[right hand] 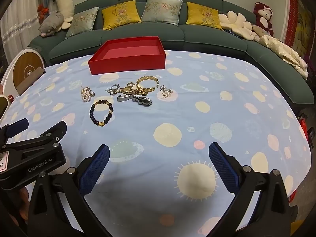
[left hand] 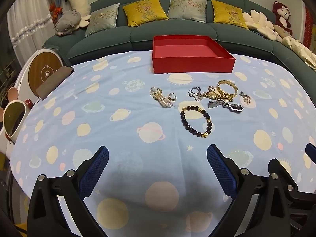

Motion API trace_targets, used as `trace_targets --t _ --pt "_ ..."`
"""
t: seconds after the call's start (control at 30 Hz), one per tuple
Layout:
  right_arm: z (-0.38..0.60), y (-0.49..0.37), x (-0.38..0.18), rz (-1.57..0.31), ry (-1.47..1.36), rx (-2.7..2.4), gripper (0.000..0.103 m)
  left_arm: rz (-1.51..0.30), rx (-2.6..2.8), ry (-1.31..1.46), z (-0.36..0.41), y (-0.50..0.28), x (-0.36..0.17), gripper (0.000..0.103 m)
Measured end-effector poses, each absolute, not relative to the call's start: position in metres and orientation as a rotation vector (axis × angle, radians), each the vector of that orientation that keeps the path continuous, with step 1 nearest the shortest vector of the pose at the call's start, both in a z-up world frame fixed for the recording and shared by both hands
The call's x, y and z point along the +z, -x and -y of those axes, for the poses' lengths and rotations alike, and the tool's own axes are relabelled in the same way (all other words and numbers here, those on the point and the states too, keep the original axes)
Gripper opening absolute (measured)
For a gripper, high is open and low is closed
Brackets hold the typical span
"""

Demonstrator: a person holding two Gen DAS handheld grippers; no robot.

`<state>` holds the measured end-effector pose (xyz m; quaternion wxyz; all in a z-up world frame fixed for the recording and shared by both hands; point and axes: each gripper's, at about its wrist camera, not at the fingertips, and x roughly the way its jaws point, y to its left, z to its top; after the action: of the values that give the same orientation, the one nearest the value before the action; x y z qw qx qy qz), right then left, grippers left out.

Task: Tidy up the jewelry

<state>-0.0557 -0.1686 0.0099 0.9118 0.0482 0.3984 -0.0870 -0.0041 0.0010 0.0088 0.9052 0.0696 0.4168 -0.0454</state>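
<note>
An empty red box (left hand: 192, 63) (right hand: 128, 64) stands at the far side of the table. In front of it lies a loose group of jewelry: a dark bead bracelet (left hand: 196, 120) (right hand: 101, 113), a pearl piece (left hand: 161, 98) (right hand: 86, 94), a gold bangle (left hand: 227, 87) (right hand: 147, 81), a gold watch (left hand: 214, 95) (right hand: 130, 90), a silver watch (left hand: 227, 104) (right hand: 138, 99) and small earrings (left hand: 244, 97) (right hand: 166, 93). My left gripper (left hand: 158, 156) and right gripper (right hand: 159, 155) both stand open over bare cloth, well short of the jewelry, nothing between their fingers.
A blue cloth with planet print (left hand: 118, 122) (right hand: 217, 102) covers the table. A green sofa (left hand: 177, 29) (right hand: 197, 33) with cushions and plush toys runs behind it. A white device with a wooden disc (left hand: 44, 72) stands at the left. The left gripper's body (right hand: 33, 148) shows at the right view's left edge.
</note>
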Motion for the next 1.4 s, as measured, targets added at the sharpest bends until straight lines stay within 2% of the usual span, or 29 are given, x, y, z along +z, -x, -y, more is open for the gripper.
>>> trace_targets --t 1.4 --pt "0.153 0.053 0.013 -0.811 -0.088 -0.172 0.098 -0.866 -0.084 -0.143 -0.010 0.004 0.005 0.097"
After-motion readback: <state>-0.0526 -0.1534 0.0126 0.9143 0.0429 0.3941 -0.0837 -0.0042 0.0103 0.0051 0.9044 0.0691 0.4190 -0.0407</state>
